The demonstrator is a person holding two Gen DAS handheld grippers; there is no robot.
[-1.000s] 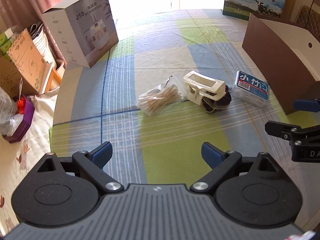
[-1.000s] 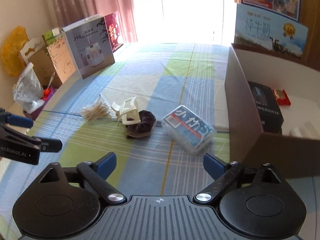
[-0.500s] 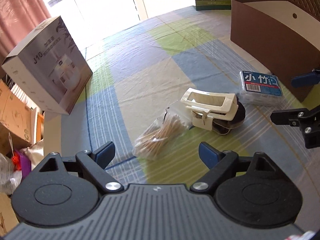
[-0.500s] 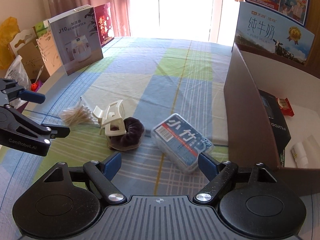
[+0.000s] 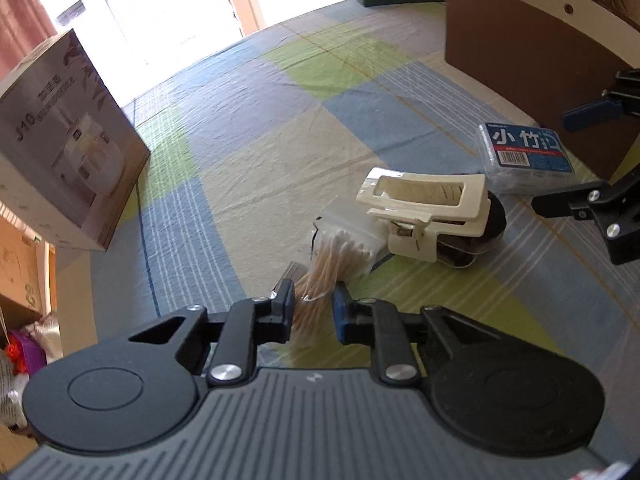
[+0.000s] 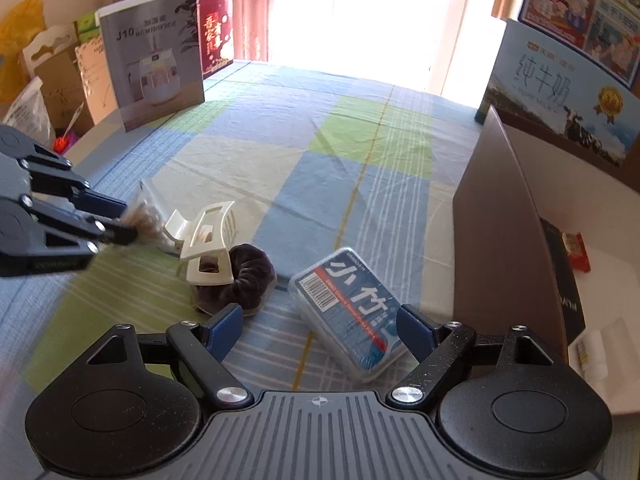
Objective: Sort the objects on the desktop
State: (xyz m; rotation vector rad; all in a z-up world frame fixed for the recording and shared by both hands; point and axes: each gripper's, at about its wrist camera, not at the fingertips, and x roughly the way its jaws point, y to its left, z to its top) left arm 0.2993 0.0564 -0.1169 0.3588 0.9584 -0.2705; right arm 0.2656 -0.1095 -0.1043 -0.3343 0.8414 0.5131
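Note:
A clear bag of cotton swabs [image 5: 340,256] lies on the checked cloth, and my left gripper [image 5: 314,304] is shut on its near end. Just right of it a cream hair claw clip [image 5: 424,208] rests on a dark brown scrunchie [image 5: 484,232]. A clear floss-pick box with a blue label [image 5: 524,156] lies further right. In the right wrist view my right gripper [image 6: 320,328] is open, its fingers either side of the floss-pick box [image 6: 352,304], with the scrunchie [image 6: 240,280], the clip [image 6: 206,248] and the left gripper [image 6: 120,224] to its left.
A brown open storage box [image 6: 500,216] stands at the right and holds a black box and a red packet. A humidifier carton [image 6: 156,56] stands at the back left, a milk carton [image 6: 568,92] at the back right. Bags and cartons crowd the left table edge.
My left gripper moved down and forward to the swab bag and went from open to shut on it. My right gripper moved closer over the floss-pick box, staying open.

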